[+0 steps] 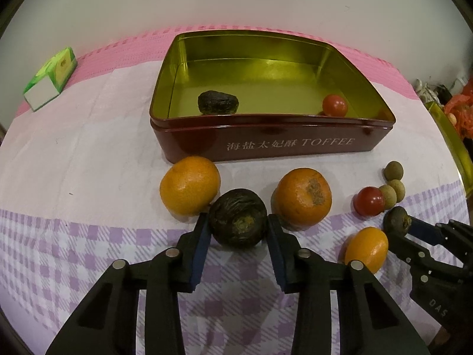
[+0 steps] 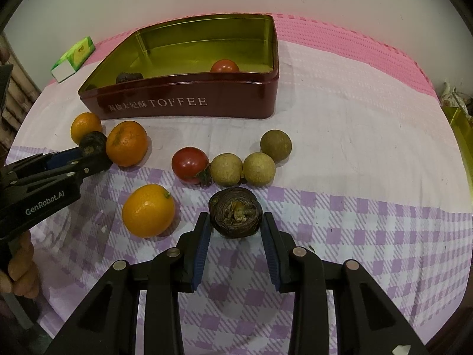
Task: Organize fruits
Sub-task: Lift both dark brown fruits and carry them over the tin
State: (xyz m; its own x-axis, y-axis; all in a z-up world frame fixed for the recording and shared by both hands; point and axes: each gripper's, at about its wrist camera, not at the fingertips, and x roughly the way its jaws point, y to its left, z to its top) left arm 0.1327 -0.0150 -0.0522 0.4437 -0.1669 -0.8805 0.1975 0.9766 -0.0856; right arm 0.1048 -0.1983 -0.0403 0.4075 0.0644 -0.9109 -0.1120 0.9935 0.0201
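The left gripper (image 1: 239,222) has its jaws clenched on a dark wrinkled fruit (image 1: 238,217) wedged between two oranges (image 1: 190,185) just before the near wall of the red toffee tin (image 1: 266,145). The right gripper (image 2: 235,222) has its jaws pressed on a second dark fruit (image 2: 235,212) on the checked cloth (image 2: 369,236), near a tomato (image 2: 190,164) and three brown longans (image 2: 226,169). Inside the tin lie another dark fruit (image 1: 218,102) and a tomato (image 1: 334,105). A green box (image 1: 51,77) sits by the worktop's far left edge
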